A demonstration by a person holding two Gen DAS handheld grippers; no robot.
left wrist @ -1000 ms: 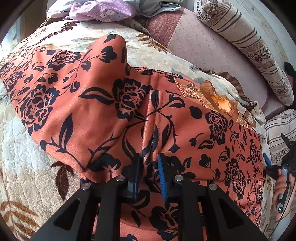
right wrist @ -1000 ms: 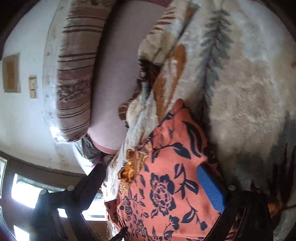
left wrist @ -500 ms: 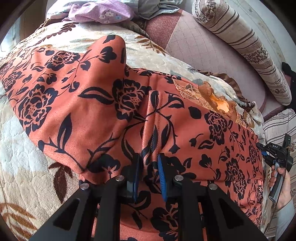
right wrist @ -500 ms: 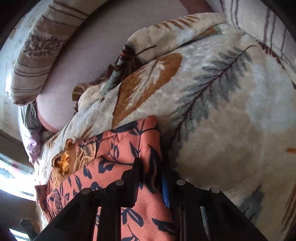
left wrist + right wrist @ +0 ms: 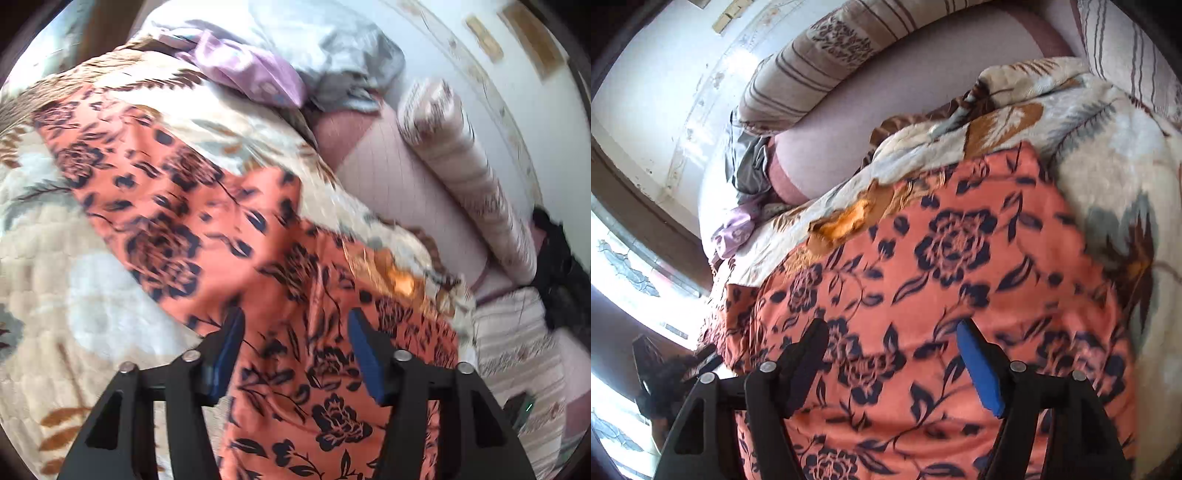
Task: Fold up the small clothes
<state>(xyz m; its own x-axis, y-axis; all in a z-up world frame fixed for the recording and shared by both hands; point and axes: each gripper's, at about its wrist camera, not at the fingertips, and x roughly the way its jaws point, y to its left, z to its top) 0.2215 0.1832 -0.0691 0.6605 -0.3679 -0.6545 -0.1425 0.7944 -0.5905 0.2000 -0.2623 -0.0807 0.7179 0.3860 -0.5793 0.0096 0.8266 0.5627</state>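
Orange floral garment (image 5: 280,280): small piece, dark rose print, gold lace trim (image 5: 849,221) at one edge. Location: spread on the leaf-patterned quilt (image 5: 74,302) of a bed, near the striped bolster (image 5: 465,177); loose grey and lilac clothes (image 5: 280,70) lie beyond.
Left gripper (image 5: 295,332): fingers apart and opening, above the cloth, nothing clamped.
Right gripper (image 5: 894,350): fingers apart and opening, cloth beneath, none pinched.
Condition: both views blurred; fold lines hard to judge.
Handling advice: before the next fold, choose two matching edge points, pinch only the layers meant to travel, lift both evenly, and lay edge onto edge without dragging the quilt.
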